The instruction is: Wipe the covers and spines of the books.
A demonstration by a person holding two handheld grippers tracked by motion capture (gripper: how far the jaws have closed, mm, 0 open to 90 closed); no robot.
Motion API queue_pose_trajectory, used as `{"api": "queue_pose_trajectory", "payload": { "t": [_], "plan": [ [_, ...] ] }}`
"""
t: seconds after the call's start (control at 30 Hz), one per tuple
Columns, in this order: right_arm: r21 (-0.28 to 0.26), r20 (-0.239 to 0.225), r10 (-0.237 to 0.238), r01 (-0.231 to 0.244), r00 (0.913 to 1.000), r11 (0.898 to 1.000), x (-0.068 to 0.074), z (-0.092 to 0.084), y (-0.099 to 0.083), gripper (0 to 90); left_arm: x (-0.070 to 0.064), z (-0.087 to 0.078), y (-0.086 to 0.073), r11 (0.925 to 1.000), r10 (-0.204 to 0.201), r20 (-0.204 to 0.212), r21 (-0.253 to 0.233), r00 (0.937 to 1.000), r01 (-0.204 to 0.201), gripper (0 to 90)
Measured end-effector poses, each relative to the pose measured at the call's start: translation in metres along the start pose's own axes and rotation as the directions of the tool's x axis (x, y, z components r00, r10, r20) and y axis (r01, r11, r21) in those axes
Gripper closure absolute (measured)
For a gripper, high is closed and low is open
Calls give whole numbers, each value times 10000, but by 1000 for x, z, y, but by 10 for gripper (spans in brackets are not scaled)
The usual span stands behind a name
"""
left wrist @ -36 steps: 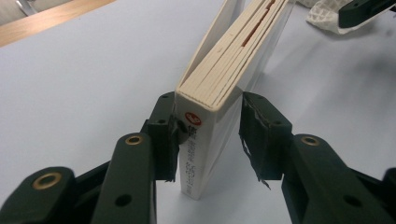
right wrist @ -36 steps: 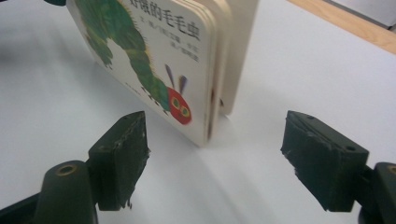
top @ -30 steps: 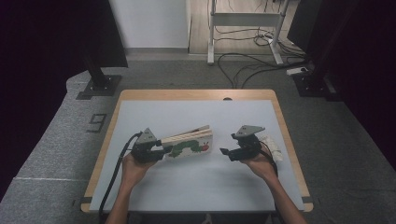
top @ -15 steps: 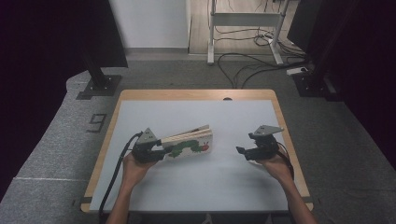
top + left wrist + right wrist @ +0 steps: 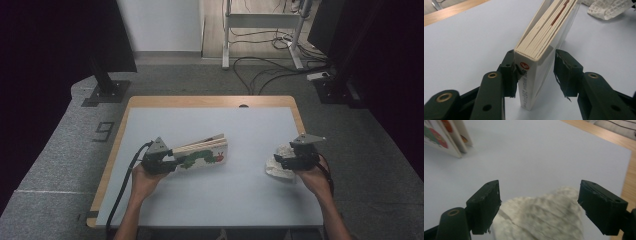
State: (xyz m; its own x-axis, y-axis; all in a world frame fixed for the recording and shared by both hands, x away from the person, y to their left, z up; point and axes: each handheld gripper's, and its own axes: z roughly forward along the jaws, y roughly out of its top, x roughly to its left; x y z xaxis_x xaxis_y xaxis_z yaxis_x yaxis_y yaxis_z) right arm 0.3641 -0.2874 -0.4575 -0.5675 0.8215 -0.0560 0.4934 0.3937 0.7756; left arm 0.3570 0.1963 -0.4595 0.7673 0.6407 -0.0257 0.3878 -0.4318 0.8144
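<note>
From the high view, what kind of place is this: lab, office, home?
Likely a lab or recording setup: a lone table with a plain grey top on grey carpet, loose cables trailing across the floor behind it, and dark stands flanking the table.

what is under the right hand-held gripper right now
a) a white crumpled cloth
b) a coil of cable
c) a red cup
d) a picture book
a) The right hand-held gripper hangs with its jaws spread wide over a white crumpled cloth on the table, while the picture book stands on edge at the other hand-held gripper.
</note>
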Motion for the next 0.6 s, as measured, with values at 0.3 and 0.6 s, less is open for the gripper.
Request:
{"api": "queue_pose_trajectory", "payload": {
  "t": [0.3,0.6],
  "plan": [
    [691,426,392,-420,9983,9967,-16,17,-22,141,1,0,0,10000,-8,45,-10,10000,8,546],
    [1239,464,632,-685,9969,9899,-20,38,-38,237,1,0,0,10000,-38,89,-17,10000,39,540]
  ]
}}
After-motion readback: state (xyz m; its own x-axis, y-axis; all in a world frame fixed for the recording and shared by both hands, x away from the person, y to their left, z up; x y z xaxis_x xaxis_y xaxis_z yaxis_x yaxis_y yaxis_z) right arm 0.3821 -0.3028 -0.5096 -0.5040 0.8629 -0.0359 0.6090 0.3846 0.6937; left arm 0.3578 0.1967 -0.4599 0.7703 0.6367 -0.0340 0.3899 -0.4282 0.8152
